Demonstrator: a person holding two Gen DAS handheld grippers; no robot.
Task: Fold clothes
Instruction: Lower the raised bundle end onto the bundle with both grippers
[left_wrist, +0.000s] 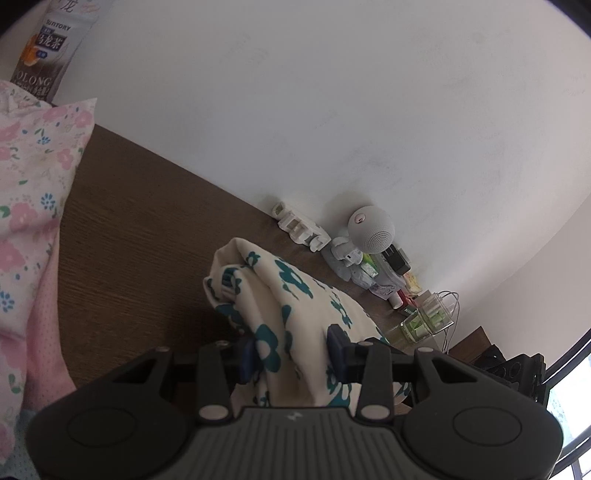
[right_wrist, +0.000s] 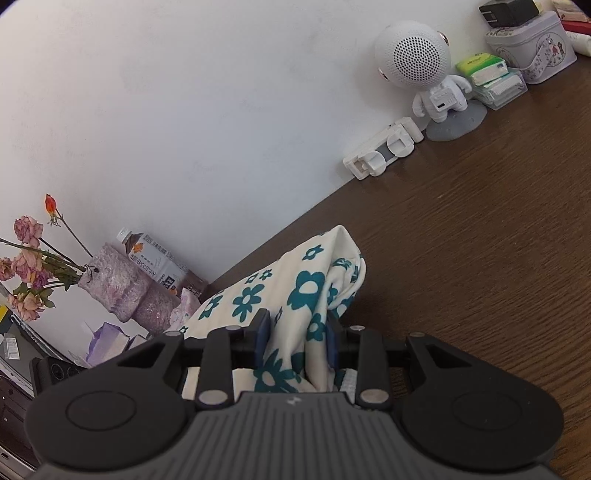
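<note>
Left wrist view shows the left gripper (left_wrist: 291, 354) partly closed, its pads pinching a bunch of the cream cloth with teal flowers (left_wrist: 291, 295) over the brown table (left_wrist: 140, 229). Far off, the white speaker toy (left_wrist: 369, 232) stands by the wall. The right gripper (right_wrist: 297, 341) pinches another bunch, likely so both corners fold together

left gripper (left_wrist: 291, 350) clamped on cloth, right gripper (right_wrist: 297, 339) likewise, both angled down
</note>
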